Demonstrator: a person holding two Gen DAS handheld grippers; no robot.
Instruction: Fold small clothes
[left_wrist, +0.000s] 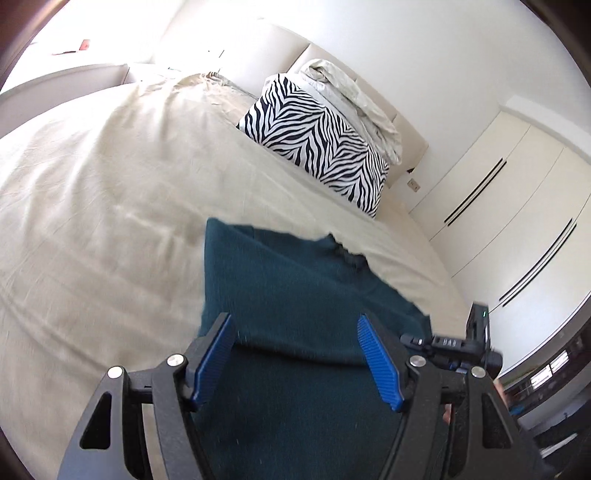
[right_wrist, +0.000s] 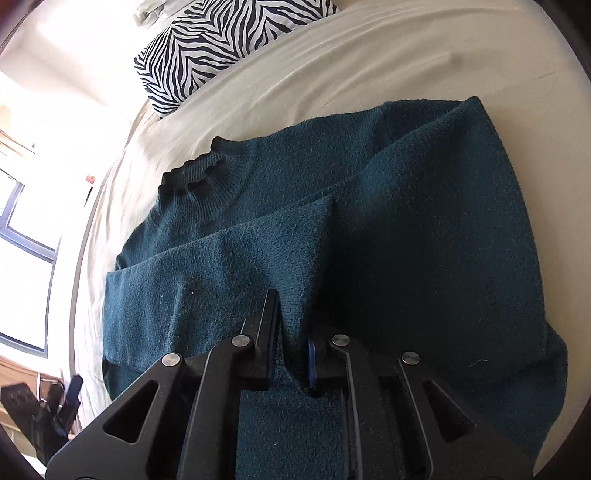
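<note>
A dark teal knit sweater (right_wrist: 406, 229) lies on a cream bed sheet (right_wrist: 332, 66), collar to the left, with its sleeves folded across the body. My right gripper (right_wrist: 293, 314) is shut on a raised fold of the sweater near its middle. In the left wrist view the sweater (left_wrist: 295, 295) lies under my left gripper (left_wrist: 295, 332), whose blue-padded jaws stand wide apart over the fabric and hold nothing. The other gripper's body (left_wrist: 476, 343) shows at the right in that view.
A zebra-print pillow (left_wrist: 317, 144) and a bundled cream duvet (left_wrist: 354, 99) lie at the head of the bed. White wardrobe doors (left_wrist: 517, 206) stand beyond the bed's far side. A window (right_wrist: 26, 236) is past the bed's left edge.
</note>
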